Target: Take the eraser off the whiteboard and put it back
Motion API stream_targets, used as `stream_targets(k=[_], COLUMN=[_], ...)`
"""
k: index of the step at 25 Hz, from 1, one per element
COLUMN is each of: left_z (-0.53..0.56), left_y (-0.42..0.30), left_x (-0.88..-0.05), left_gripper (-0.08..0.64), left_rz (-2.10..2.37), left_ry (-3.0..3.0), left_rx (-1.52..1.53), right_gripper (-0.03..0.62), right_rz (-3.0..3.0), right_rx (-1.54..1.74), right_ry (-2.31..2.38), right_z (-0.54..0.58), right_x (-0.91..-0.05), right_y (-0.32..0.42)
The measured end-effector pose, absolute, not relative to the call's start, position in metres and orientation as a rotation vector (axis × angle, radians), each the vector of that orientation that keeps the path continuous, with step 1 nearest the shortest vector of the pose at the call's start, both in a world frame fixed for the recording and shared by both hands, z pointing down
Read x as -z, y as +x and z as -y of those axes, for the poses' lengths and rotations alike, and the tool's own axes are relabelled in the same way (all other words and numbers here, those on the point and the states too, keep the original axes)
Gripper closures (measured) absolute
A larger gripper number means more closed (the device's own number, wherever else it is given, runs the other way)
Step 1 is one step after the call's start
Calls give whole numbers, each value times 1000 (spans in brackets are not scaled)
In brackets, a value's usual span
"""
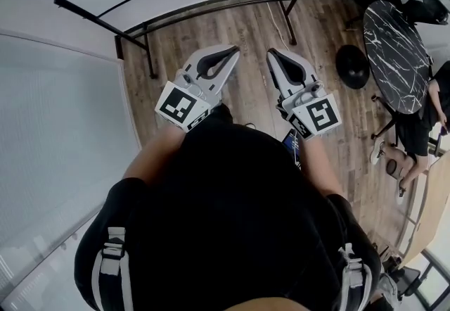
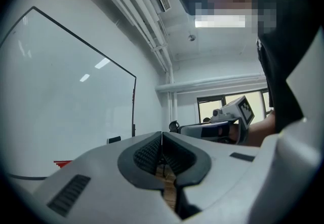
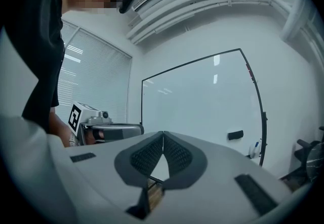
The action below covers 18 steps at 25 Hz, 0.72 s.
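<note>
Eraser (image 3: 235,135) on whiteboard (image 3: 202,101), well ahead of clenched, empty right hand-held gripper (image 3: 162,134)

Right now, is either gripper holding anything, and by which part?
Nothing held: left gripper and right gripper are both shut, empty; the eraser sits on the whiteboard.

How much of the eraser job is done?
Done: nothing I can see; the eraser sits on the whiteboard, either untouched or already put back. In hand: nothing; the left gripper and right gripper are shut and empty, away from the board. Left, if untouched: reach it, take it off, put it back.
</note>
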<state>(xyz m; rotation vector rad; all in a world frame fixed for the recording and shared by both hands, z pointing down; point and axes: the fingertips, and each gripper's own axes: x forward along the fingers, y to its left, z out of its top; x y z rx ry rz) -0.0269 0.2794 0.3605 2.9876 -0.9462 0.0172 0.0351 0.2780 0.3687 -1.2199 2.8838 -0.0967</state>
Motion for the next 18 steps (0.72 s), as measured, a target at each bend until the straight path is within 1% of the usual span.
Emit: stream_targets(k=[18], left_z=[-143], left_y=[-61], left_x=[-358], left_gripper=[555], left_rz=[786], left_ry=[3002], left_rx=[22], right_gripper=[589], right_rz=[-2903], right_rx=[111], right_ry=[-1338], right_z=[-147], right_x=[-370], right_y=[-12])
